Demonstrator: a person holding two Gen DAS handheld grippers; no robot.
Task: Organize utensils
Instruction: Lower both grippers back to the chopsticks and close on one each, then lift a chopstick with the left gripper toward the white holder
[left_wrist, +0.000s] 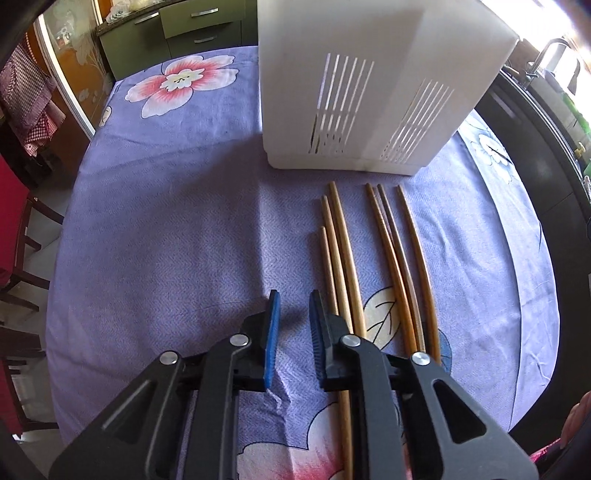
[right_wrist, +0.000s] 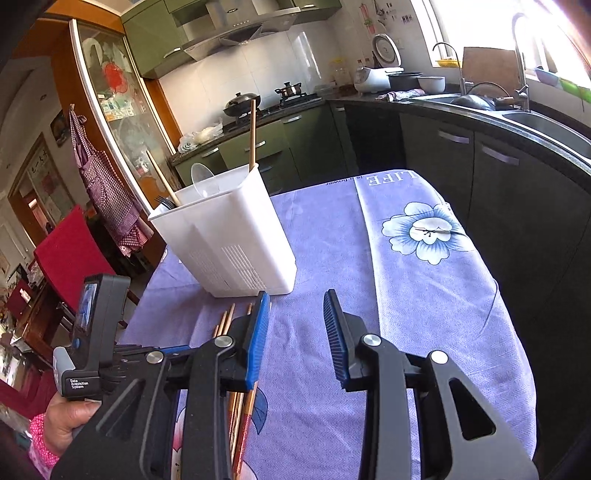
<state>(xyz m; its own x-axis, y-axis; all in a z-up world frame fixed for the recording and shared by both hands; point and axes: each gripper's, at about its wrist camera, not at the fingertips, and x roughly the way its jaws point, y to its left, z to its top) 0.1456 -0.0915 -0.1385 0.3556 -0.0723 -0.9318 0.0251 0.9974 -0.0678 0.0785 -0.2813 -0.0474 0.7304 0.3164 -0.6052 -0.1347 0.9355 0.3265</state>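
Purple cloth (left_wrist: 166, 221): I see it covering the table, with a small crease bunched just under my left claw.
Left gripper (left_wrist: 293, 299): aimed steeply down at bare cloth, its blue pads a narrow gap apart with nothing between them.
Wooden chopsticks (left_wrist: 345, 254): two loose bunches flat on the cloth, just right of that claw; one stick runs under its right finger.
Chopstick axis: their long axes run away from me towards the holder, with the far tips pointing at its base and the bunches roughly parallel.
White holder (left_wrist: 369, 74): upright beyond the tips and apart from them; in the right view one stick (right_wrist: 253, 136) and a fork (right_wrist: 166, 202) already stand inside.
Right gripper (right_wrist: 295, 299): its pads are well apart and hold nothing, over bare cloth to the right of the sticks.
Risk, left: if I close here I think I pinch cloth, not wood, and drag the crease.
Risk, sticks: they are round and lie close together, so a nudge could roll them or I could lift two at once.
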